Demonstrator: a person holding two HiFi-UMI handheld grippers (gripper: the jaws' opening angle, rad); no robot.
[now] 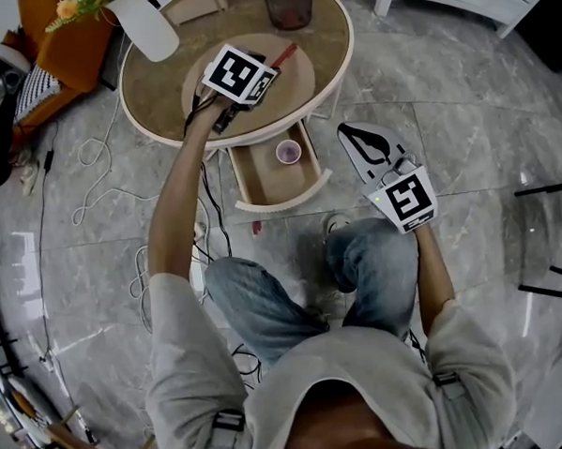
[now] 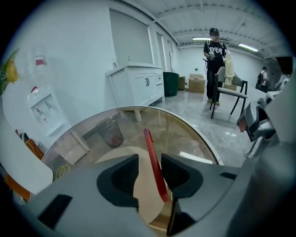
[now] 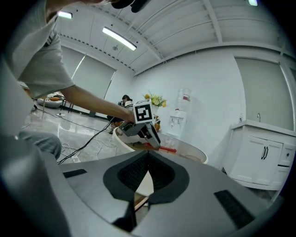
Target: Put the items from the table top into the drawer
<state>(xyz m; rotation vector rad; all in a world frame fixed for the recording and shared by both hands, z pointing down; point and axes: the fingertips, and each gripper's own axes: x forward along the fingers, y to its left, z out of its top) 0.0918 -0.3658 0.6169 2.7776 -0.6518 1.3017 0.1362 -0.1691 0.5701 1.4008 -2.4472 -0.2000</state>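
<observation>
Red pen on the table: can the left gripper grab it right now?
Probably yes. The left gripper is open with the red pen lying between its fingers on the table, and nothing else stands in the way.

Grey T-shirt (image 1: 199, 364), blue jeans (image 1: 257, 300), shoulder straps (image 1: 228, 421)

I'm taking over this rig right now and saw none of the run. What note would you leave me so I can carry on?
Left tongs: open over the round table, one jaw on each side of the red pen. The pen lies on the tabletop and is not gripped.
Right tongs: shut and empty, held off to the side of the table.
Drawer: pulled open under the table.
Done: the small pink cup is in the drawer.
Left: close on the pen, lift it and put it in the drawer beside the cup.
</observation>
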